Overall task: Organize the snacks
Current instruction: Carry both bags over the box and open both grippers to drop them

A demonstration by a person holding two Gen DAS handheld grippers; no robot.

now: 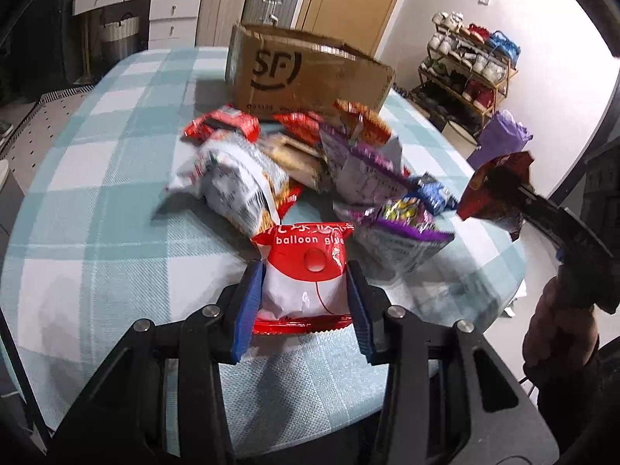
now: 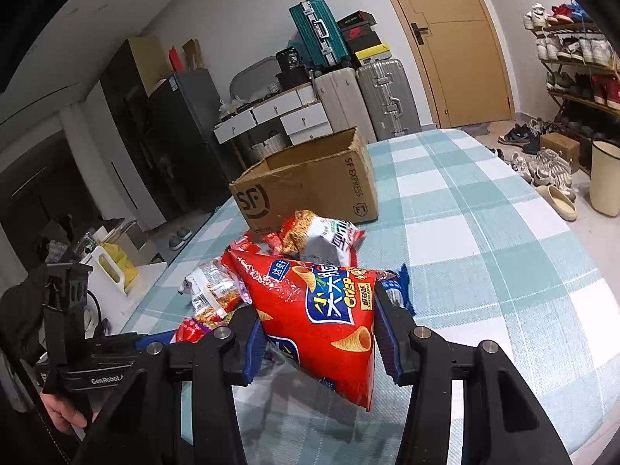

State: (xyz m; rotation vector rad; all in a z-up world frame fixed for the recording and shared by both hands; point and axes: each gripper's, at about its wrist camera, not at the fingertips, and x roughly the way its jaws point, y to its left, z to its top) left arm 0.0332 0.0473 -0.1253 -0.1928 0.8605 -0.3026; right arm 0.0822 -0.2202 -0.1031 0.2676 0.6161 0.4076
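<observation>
A pile of snack packets (image 1: pixel 294 170) lies on the checked tablecloth in front of an open SF cardboard box (image 1: pixel 306 73). My left gripper (image 1: pixel 306 275) is shut on a red and white "balloon glue" packet (image 1: pixel 306 271), near the pile's front edge. My right gripper (image 2: pixel 316 321) is shut on a red Crisp cone snack bag (image 2: pixel 321 317) and holds it above the table. The same bag shows in the left wrist view (image 1: pixel 496 190) at the right, lifted. The box (image 2: pixel 310 186) stands behind the pile (image 2: pixel 302 240) in the right wrist view.
The table (image 2: pixel 484 252) has a teal and white checked cloth. Suitcases (image 2: pixel 368 97), white drawers (image 2: pixel 279 116) and a wooden door (image 2: pixel 457 38) stand beyond it. A shoe rack (image 1: pixel 469 73) stands at the right, with a bin (image 2: pixel 606 178) on the floor.
</observation>
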